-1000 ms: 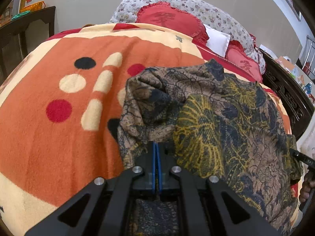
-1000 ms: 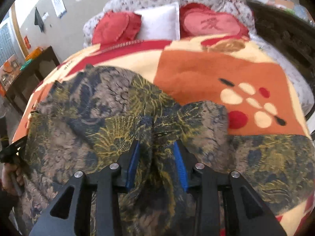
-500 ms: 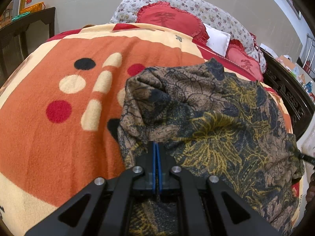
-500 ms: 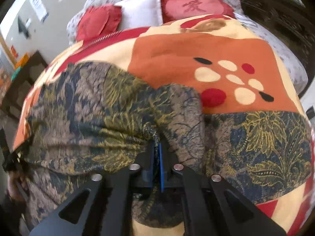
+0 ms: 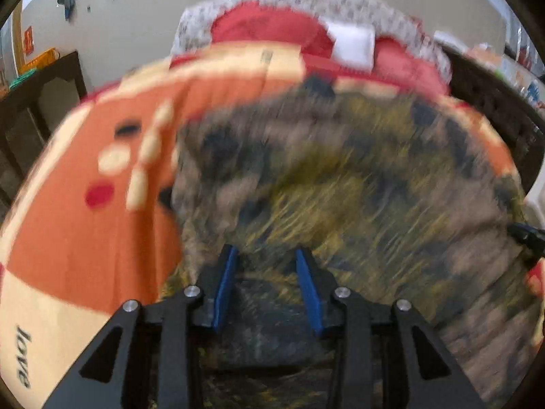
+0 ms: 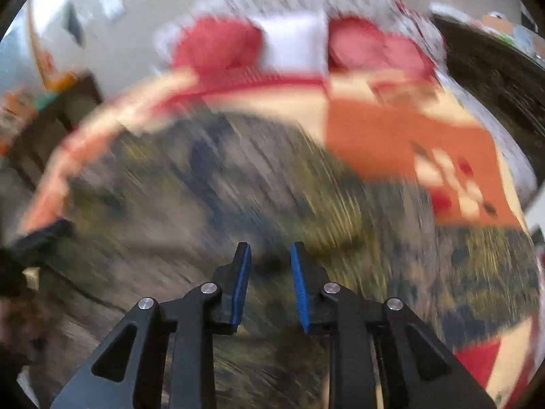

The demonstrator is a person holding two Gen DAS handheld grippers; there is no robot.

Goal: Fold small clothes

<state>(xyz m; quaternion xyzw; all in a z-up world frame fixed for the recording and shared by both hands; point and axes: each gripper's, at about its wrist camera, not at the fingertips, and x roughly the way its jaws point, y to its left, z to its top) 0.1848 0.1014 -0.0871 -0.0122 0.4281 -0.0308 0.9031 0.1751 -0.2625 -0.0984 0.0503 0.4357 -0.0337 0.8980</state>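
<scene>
Both grippers' jaws, just opening, stand partly apart above the patterned garment [image 5: 357, 177]: left gripper [image 5: 267, 255] and right gripper [image 6: 269, 250] grip nothing on the orange blanket [image 5: 85, 238].

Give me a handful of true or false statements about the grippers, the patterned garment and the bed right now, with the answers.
1. The left gripper has its jaws apart. True; they have just been opening, and its blue pads are clear of the cloth.
2. The right gripper is clamped shut on the patterned garment. False; its jaws stand apart after just opening.
3. The garment lies on an orange and cream blanket. True.
4. The garment is plain white. False; it is dark with a yellow and brown leaf print.
5. Red cushions sit at the head of the bed. True.
</scene>
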